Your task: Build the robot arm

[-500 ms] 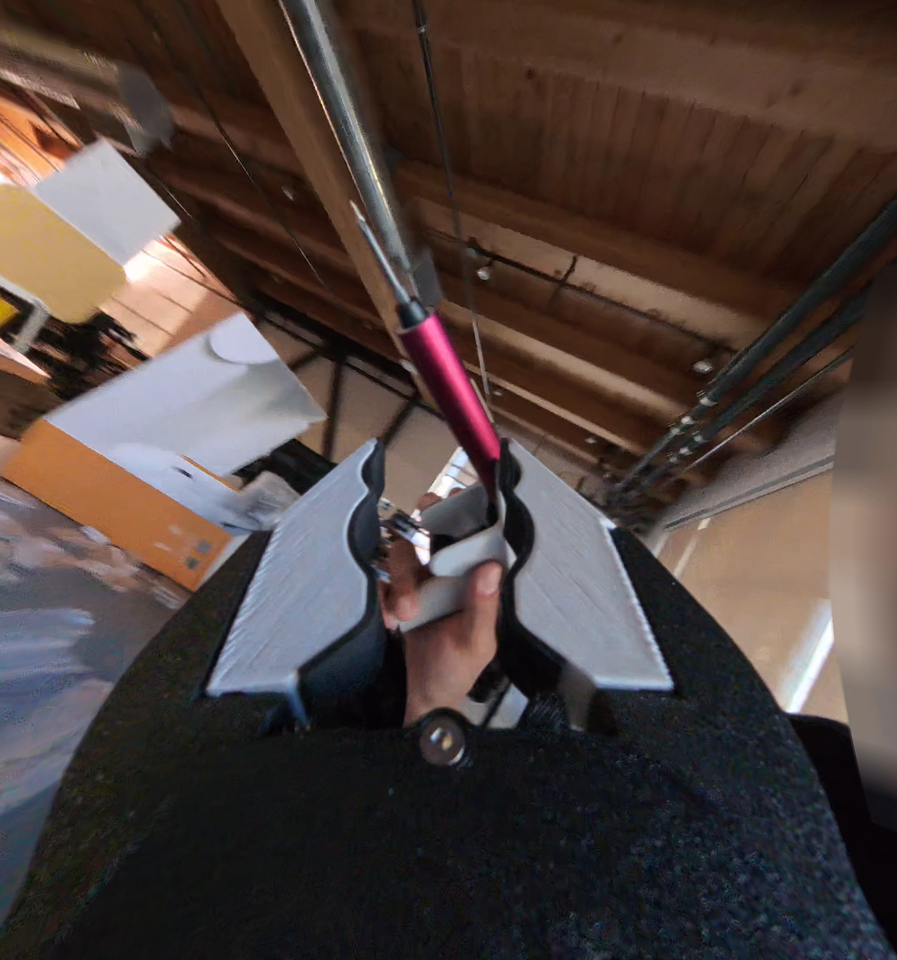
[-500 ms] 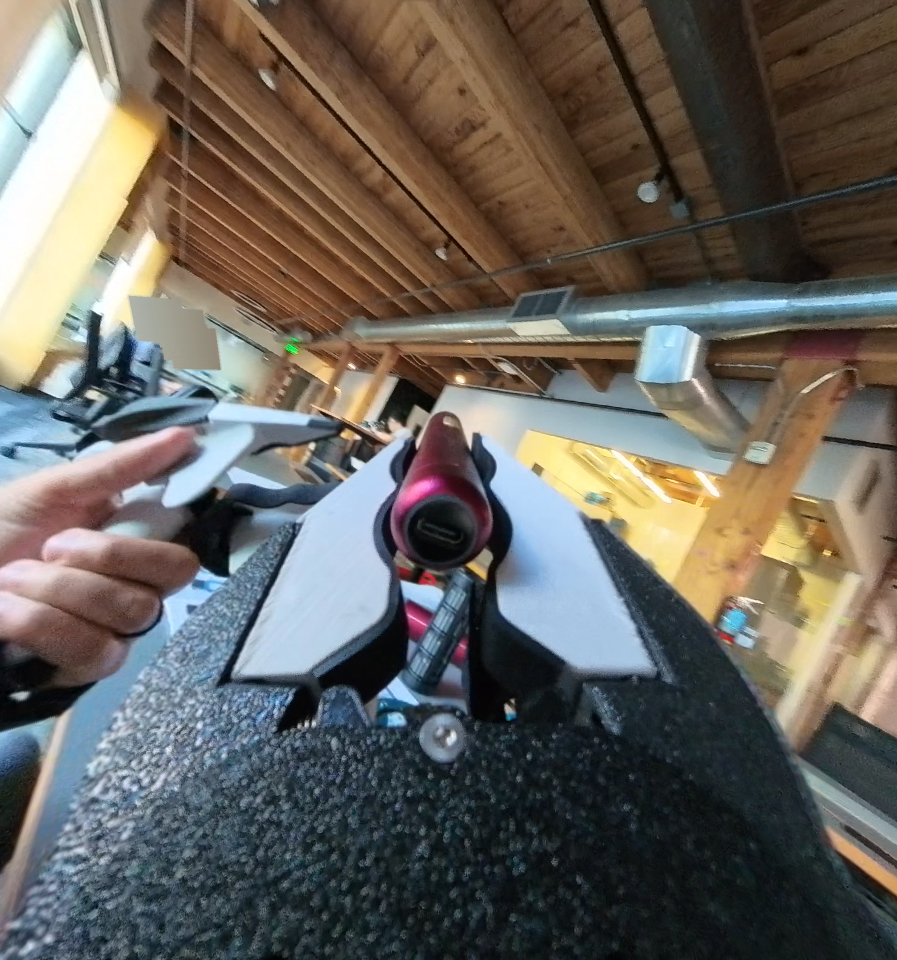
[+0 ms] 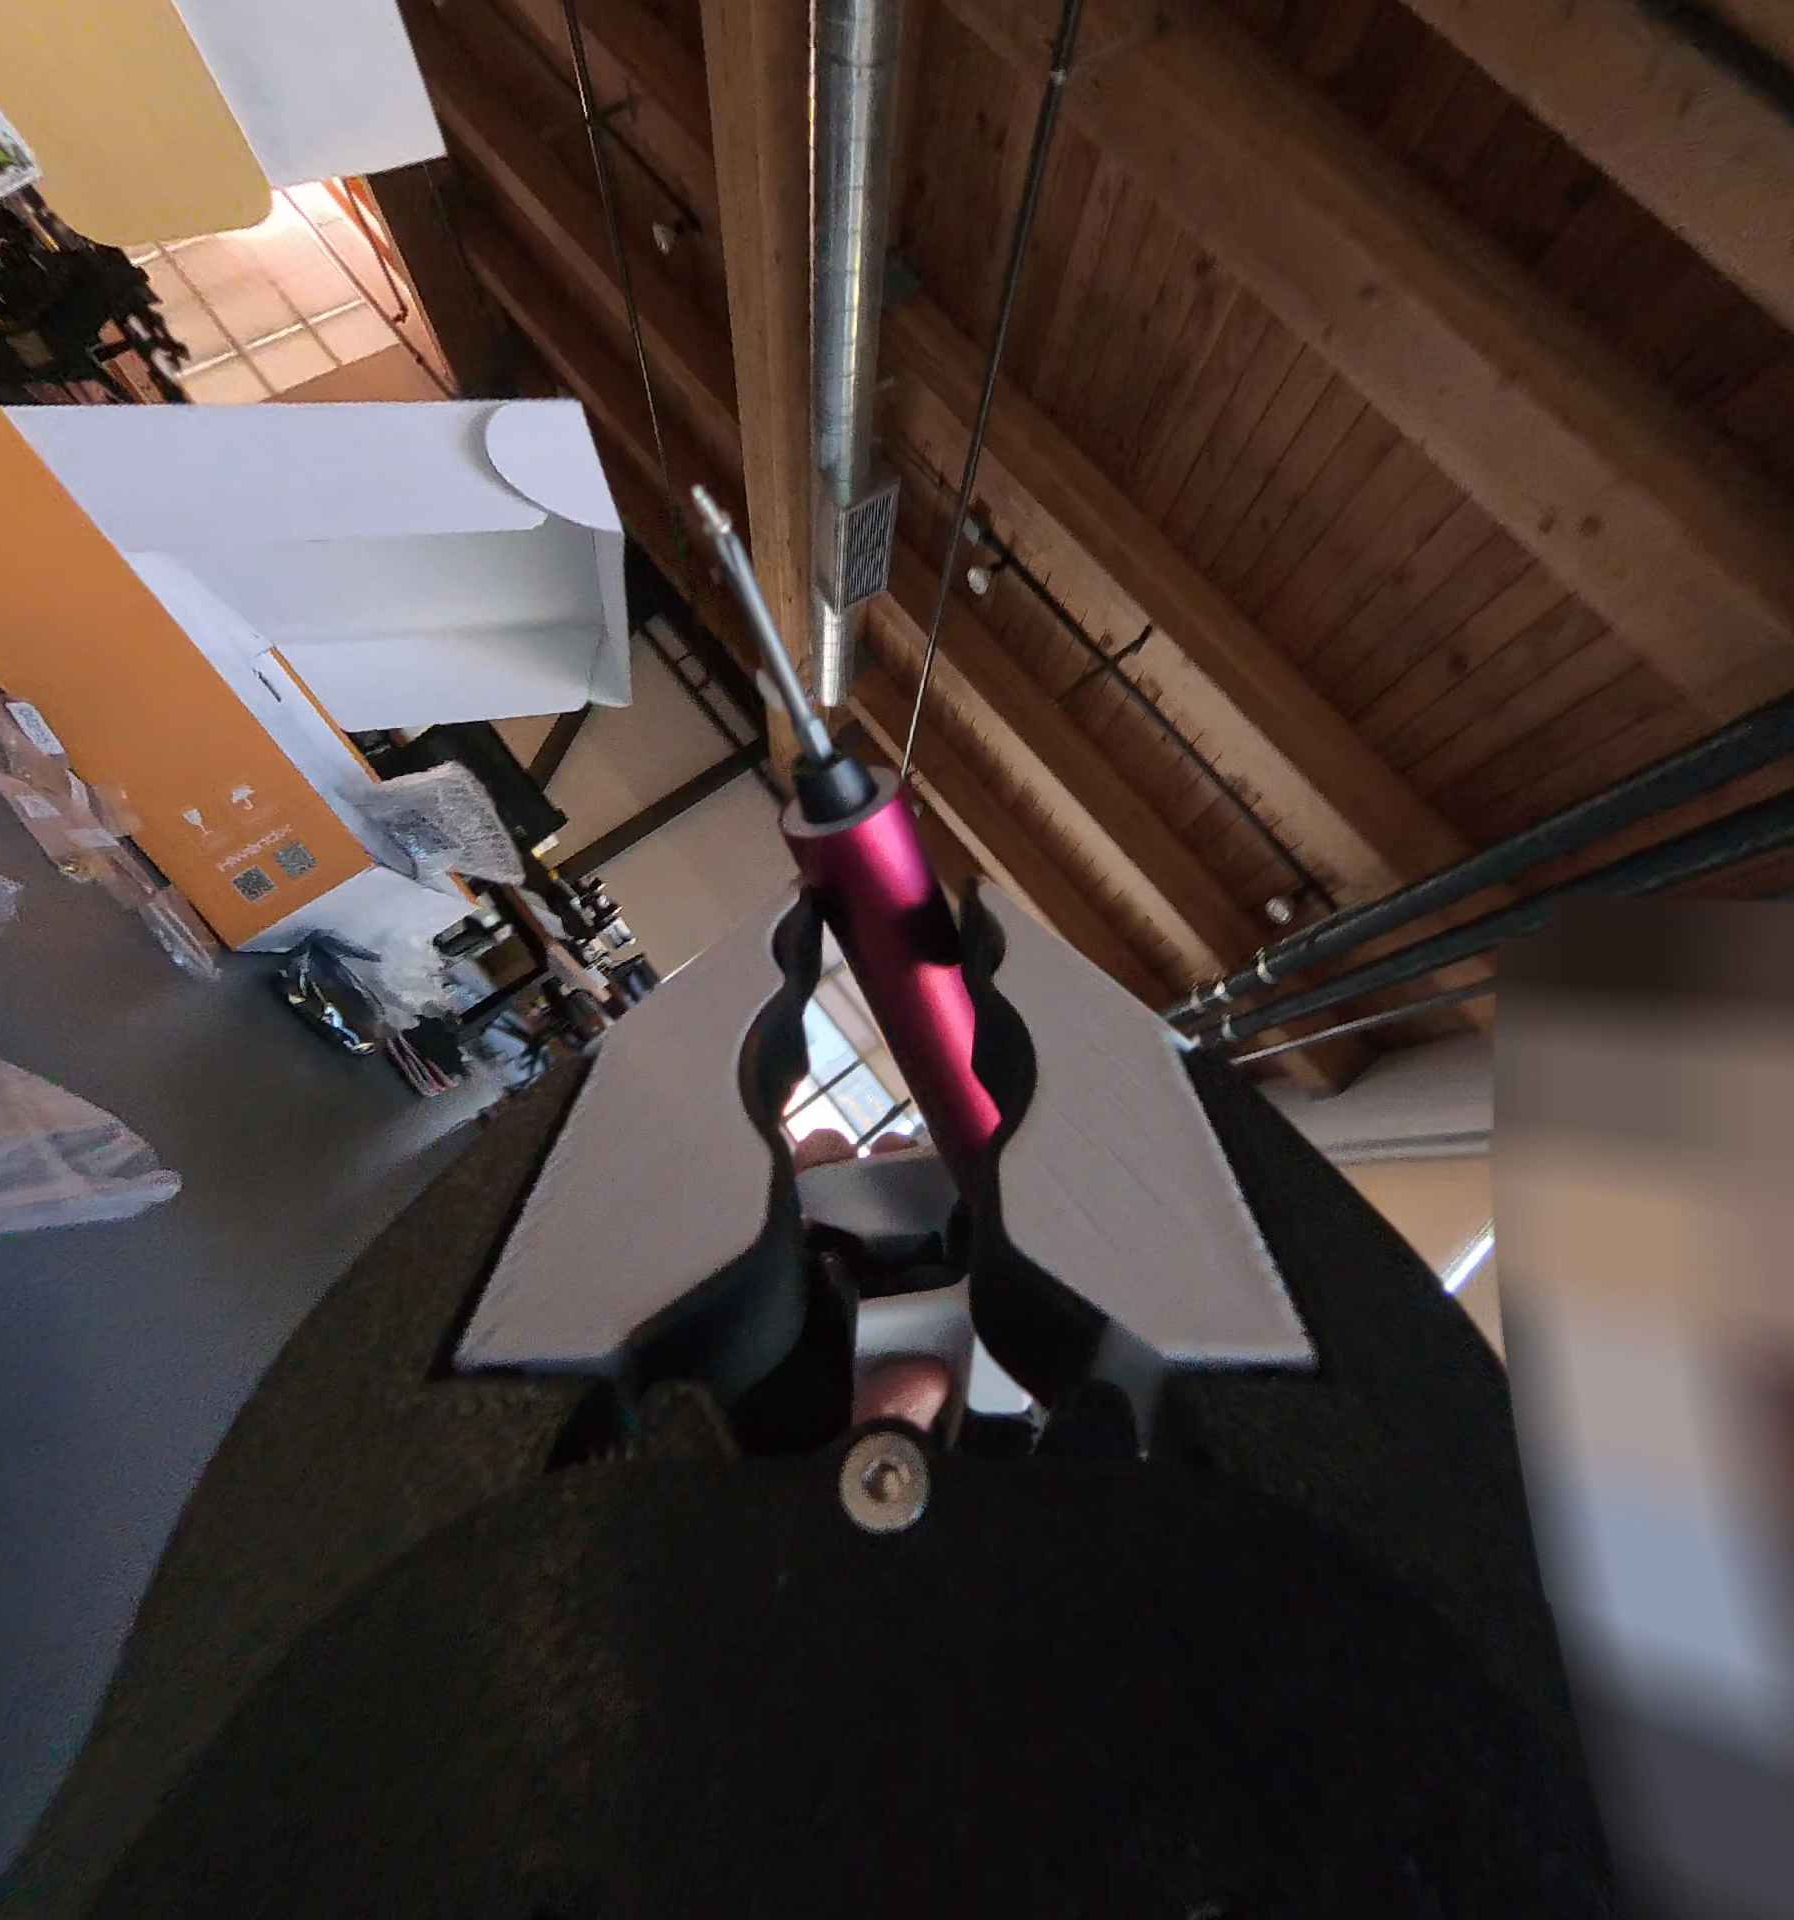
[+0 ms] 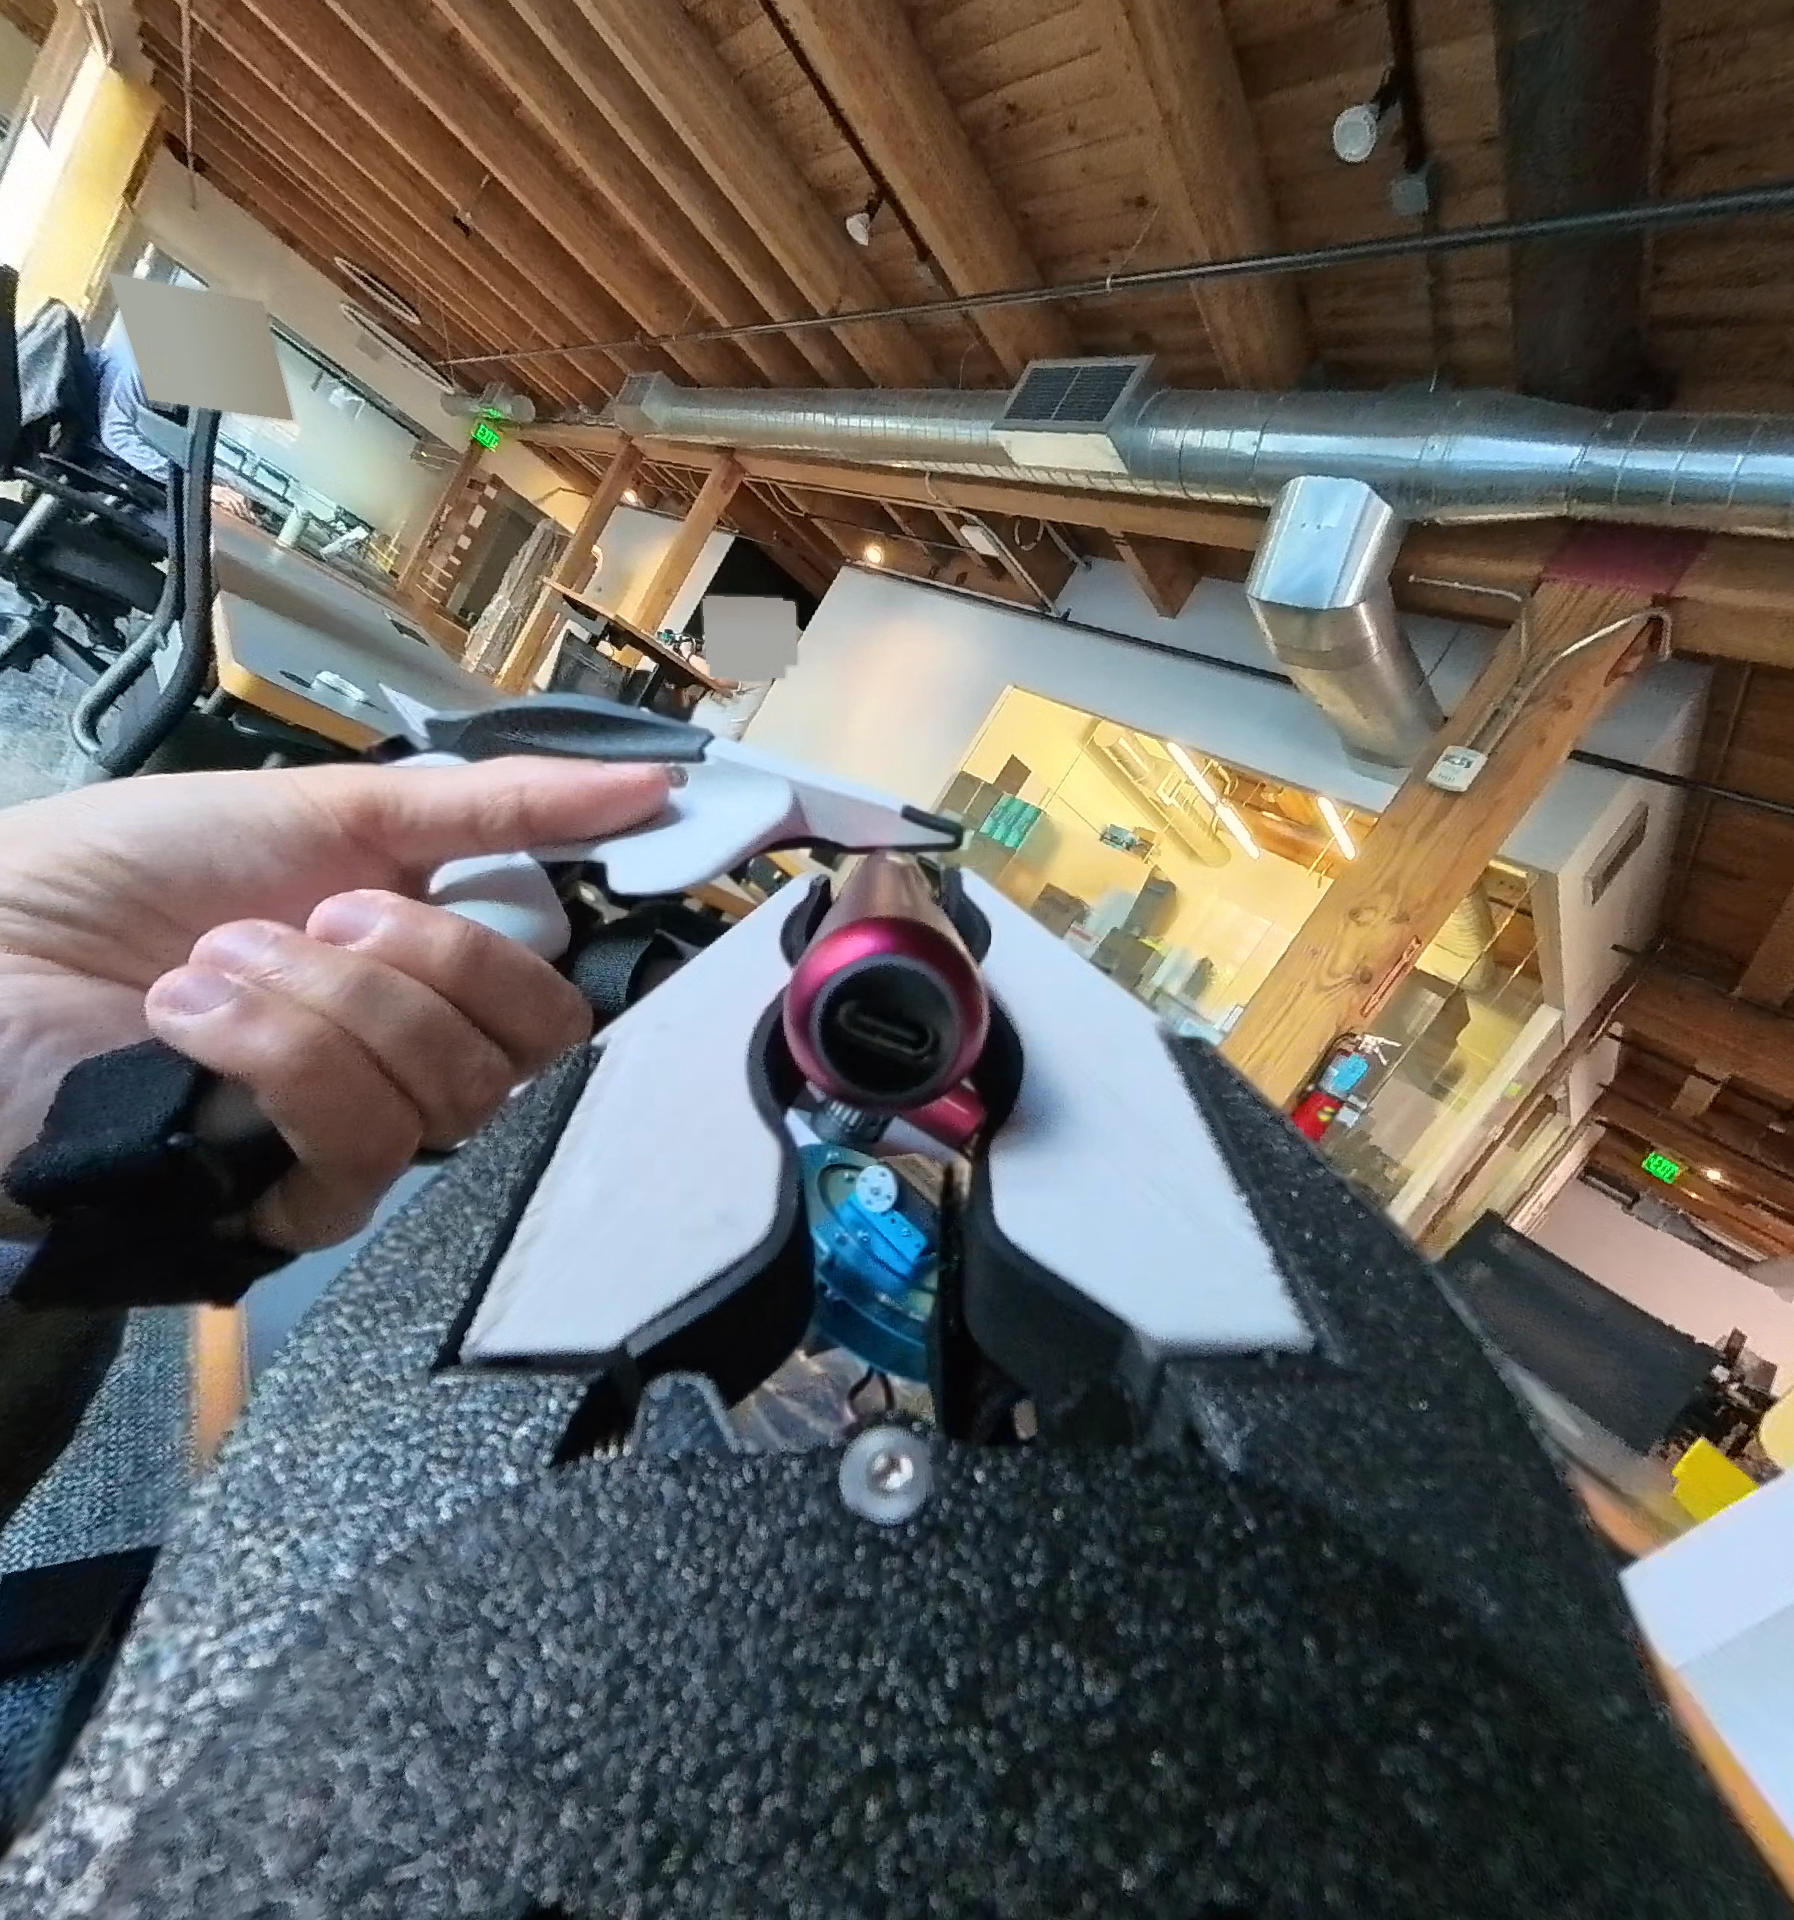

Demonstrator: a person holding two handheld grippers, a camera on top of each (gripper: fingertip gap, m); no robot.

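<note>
**Clerk:** Listing item one: slim magenta anodised-metal electric screwdriver (image 4: 885,1023), round body, oblong charging socket in its rear face, thin steel bit (image 3: 758,634) at the far end.

**Checker:** Location?

**Clerk:** Raised in the air under a timber ceiling. Right gripper (image 4: 893,894): white fingers with black pads closed around the body, which sits in the scalloped notch, rear face toward the camera. Judged a sound hold, with the barrel centred in the notch and not pinched at the tips.

**Checker:** Left gripper (image 3: 888,914)?

**Clerk:** Fingers apart. The barrel passes through the gap and leans on the right-hand pad only, bit pointing up and away. A person's hand (image 4: 197,966) works its handle, forefinger extended.

**Checker:** Beneath the right fingers?

**Clerk:** Small blue metal motor-like part (image 4: 862,1236), partly hidden.

**Checker:** Markings?

**Clerk:** None visible on the screwdriver. Tall orange-and-white cardboard carton (image 3: 93,675) carries printed symbols and square codes, not transcribed. Green lit ceiling sign (image 4: 488,436) and red fire extinguisher (image 4: 1329,1081) both bear lettering, not recorded.
</note>
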